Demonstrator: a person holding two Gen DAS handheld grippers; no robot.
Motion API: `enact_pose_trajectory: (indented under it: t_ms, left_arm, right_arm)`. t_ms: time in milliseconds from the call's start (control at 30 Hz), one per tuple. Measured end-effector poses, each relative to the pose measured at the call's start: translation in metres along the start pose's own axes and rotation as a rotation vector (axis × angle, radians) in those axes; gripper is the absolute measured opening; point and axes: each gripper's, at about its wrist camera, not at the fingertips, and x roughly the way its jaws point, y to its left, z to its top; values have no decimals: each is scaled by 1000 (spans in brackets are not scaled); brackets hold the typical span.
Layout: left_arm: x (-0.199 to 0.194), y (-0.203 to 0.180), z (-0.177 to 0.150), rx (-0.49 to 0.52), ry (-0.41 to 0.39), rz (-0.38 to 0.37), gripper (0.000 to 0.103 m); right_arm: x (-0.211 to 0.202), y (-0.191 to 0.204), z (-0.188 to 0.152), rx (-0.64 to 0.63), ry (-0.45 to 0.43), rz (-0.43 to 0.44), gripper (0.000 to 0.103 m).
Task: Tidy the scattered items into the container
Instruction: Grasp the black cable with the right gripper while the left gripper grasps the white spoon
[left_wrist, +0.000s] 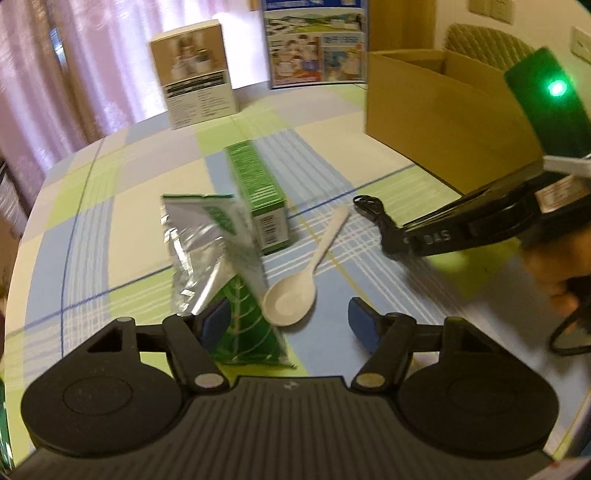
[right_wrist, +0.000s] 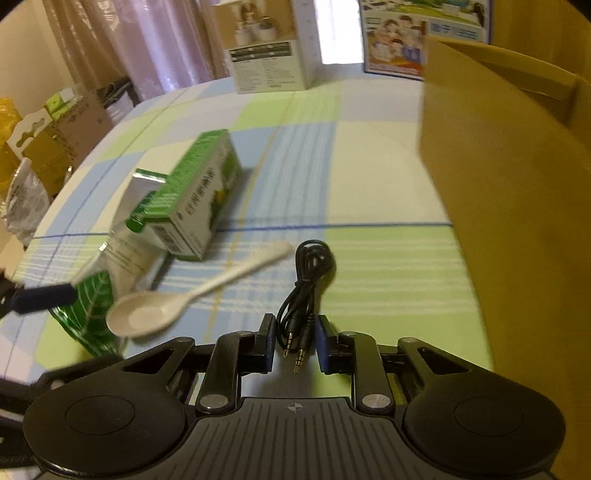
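Two grippers work our table's near edge: our right gripper (right_wrist: 295, 347) pinches the audio cable (right_wrist: 308, 291) for boxing, our left gripper (left_wrist: 286, 321) gapes over the spoon (left_wrist: 295, 295).

Colours and patterns
Worktop (right_wrist: 369, 184) plaid, green-blue-cream; carton (right_wrist: 192, 199) green-white; pouch (left_wrist: 207, 254) silver, green leaf; spoon (right_wrist: 177, 302) cream; cable (right_wrist: 306, 291) black; box (right_wrist: 509, 184) tan.

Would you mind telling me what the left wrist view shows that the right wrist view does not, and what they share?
Only the left wrist view shows the right gripper from outside, its green light lit, and the left gripper open over the green foil pouch. Only the right wrist view shows the audio cable's two plugs between the right gripper's narrowly parted pads, and cartons beyond the table. Both show the white spoon, green carton and cardboard box.
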Motion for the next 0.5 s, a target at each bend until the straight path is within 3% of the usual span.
enact_pose_trajectory:
  t_ms: [267,433,500]
  left_arm:
    - [37,-26,14,237,29,-53,66]
    - [55,-21,17,270,118,-64,65]
    - [57,-16,18,235,136,-91,65]
  right_arm:
    - [-27,-8,-17,32,0,8,19]
    - [-26,-5,-20,28,8,21,19]
    - [-27,-4,-21,30,9,25,19]
